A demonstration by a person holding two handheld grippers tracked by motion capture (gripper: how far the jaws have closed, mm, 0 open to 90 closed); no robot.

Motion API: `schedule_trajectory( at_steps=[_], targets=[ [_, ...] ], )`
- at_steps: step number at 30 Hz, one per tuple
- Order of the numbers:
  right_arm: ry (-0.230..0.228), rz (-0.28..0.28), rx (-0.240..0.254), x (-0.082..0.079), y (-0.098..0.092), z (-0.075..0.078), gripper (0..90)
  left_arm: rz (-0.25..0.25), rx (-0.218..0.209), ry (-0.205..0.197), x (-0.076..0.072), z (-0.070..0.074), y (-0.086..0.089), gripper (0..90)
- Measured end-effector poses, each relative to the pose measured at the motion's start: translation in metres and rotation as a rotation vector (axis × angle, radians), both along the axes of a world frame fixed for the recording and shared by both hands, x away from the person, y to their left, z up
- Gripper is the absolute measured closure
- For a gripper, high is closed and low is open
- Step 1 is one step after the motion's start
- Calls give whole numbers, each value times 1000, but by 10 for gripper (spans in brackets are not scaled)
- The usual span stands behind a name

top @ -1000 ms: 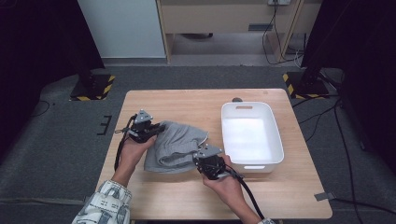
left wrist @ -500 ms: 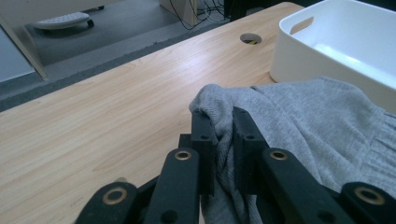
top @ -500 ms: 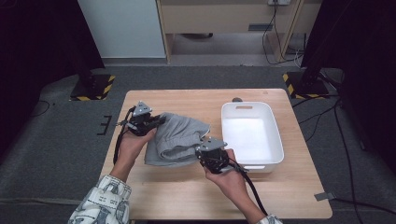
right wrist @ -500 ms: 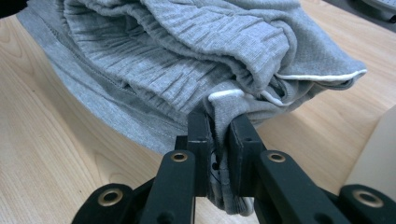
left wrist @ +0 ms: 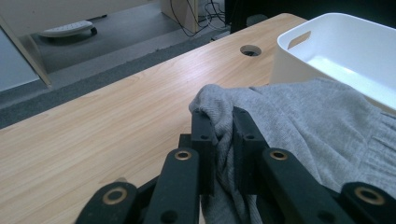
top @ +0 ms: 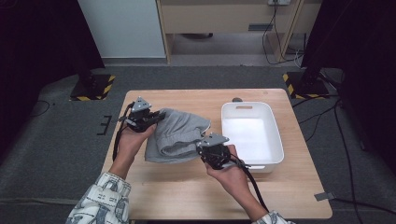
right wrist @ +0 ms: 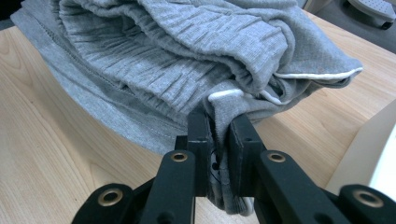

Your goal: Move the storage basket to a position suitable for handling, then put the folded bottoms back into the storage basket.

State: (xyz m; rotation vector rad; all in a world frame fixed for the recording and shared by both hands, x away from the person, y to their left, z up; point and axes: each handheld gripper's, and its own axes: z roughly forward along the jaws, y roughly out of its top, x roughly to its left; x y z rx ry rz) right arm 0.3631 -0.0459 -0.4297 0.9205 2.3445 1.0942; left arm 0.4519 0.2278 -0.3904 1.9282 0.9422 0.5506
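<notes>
While the grey knit garment lies bunched on the wooden tabletop, both grippers have hold of it. The left gripper sits at the garment's side away from the white plastic bin; in the left gripper view its jaws are clamped together on a pinched fold of grey cloth, which rises between them. The right gripper grips the garment's edge nearest the bin and the person; in the right gripper view its jaws are shut on a ribbed grey edge trimmed with a thin white cord, and the cloth hangs down between them. A hand holds the left gripper and another hand holds the right. The garment sits just beside the bin, not in it. A round cable hole in the tabletop lies just beyond the bin's handled end. A patterned sleeve covers the left forearm.
</notes>
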Motion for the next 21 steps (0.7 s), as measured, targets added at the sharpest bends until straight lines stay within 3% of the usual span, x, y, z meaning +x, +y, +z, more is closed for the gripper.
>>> schedule_trajectory(
  at_steps=[15, 21],
  targets=[
    [7, -6, 52, 8, -9, 23, 810, 3, -13, -22, 4, 22, -3, 814],
    [-4, -8, 49, 9, -10, 31, 811, 5, -23, -38, 4, 32, -4, 814]
  ],
)
